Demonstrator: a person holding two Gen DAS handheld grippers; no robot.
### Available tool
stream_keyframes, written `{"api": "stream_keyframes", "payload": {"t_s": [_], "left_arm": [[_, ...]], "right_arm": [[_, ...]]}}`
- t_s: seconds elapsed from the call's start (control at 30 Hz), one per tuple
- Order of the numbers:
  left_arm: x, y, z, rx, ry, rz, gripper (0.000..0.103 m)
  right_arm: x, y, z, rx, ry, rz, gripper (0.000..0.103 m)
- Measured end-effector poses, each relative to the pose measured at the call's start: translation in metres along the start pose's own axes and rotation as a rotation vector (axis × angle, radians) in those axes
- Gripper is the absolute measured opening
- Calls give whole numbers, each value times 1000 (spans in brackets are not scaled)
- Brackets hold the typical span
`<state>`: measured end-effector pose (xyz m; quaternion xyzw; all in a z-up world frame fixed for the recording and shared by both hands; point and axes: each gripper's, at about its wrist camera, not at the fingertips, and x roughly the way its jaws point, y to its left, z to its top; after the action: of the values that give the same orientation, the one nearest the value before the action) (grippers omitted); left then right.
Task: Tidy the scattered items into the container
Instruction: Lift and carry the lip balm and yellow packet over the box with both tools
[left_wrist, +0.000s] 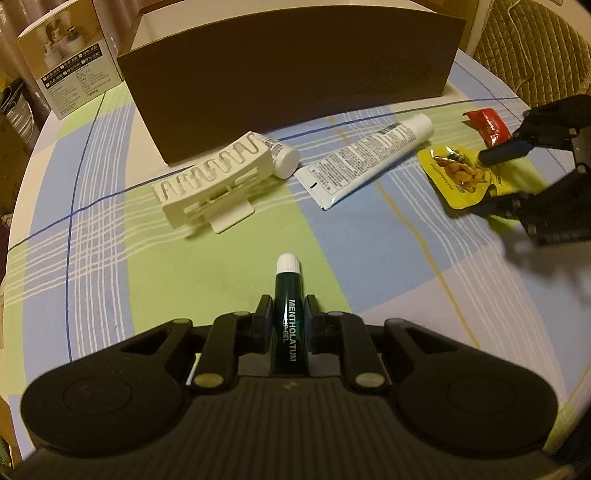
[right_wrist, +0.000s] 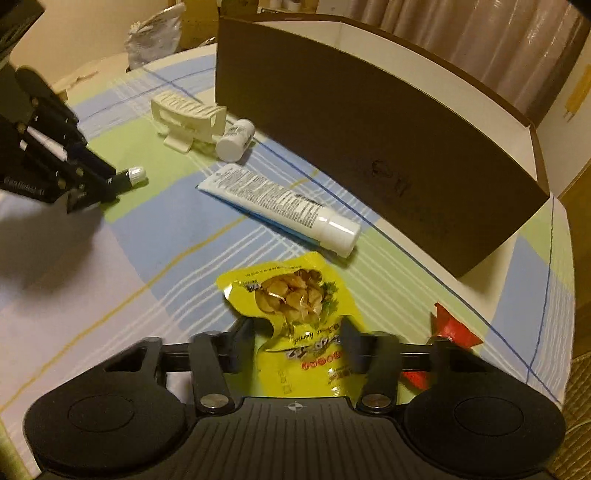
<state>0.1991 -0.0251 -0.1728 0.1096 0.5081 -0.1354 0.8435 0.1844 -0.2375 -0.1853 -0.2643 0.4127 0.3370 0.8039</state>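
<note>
My left gripper (left_wrist: 289, 308) is shut on a dark green Mentholatum tube (left_wrist: 288, 314) with a white cap, low over the table; it also shows in the right wrist view (right_wrist: 125, 179). My right gripper (right_wrist: 299, 332) is open, its fingers on either side of a yellow snack packet (right_wrist: 295, 295) lying on the cloth; the packet also shows in the left wrist view (left_wrist: 458, 173). The brown box (left_wrist: 288, 74) stands at the back, also in the right wrist view (right_wrist: 369, 140). A white tube (left_wrist: 365, 158), a white clip (left_wrist: 214, 177), a small white bottle (left_wrist: 284, 157) and a red packet (left_wrist: 487, 123) lie before it.
The round table has a plaid cloth (left_wrist: 147, 266). A printed carton (left_wrist: 70, 55) stands at the back left. A woven chair back (left_wrist: 535, 48) is at the far right. A crumpled bag (right_wrist: 155, 33) lies beyond the table in the right wrist view.
</note>
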Motion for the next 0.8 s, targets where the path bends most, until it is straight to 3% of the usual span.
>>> {"api": "stream_keyframes", "payload": {"t_s": [0.17, 0.3, 0.47, 0.5, 0.53, 0.7, 0.8], "left_arm": [[-1, 1, 1, -19, 7, -4, 14], [-2, 1, 0, -27, 14, -17, 14], [-5, -2, 1, -20, 7, -26, 14], [-5, -1, 1, -22, 5, -27, 14], [-6, -1, 2, -23, 3, -29, 14], [-5, 2, 0, -28, 6, -28, 14], [-6, 3, -1, -35, 3, -34, 14]], "right_arm": [[-3, 1, 2, -2, -4, -12, 39], [-17, -3, 5, 58, -18, -11, 28], [-28, -8, 8, 116, -22, -5, 23], [-32, -9, 10, 130, -21, 8, 13], [-37, -11, 11, 155, -25, 26, 10], [-49, -20, 11, 254, -25, 48, 10], [-54, -37, 7, 408, -45, 134, 10]]}}
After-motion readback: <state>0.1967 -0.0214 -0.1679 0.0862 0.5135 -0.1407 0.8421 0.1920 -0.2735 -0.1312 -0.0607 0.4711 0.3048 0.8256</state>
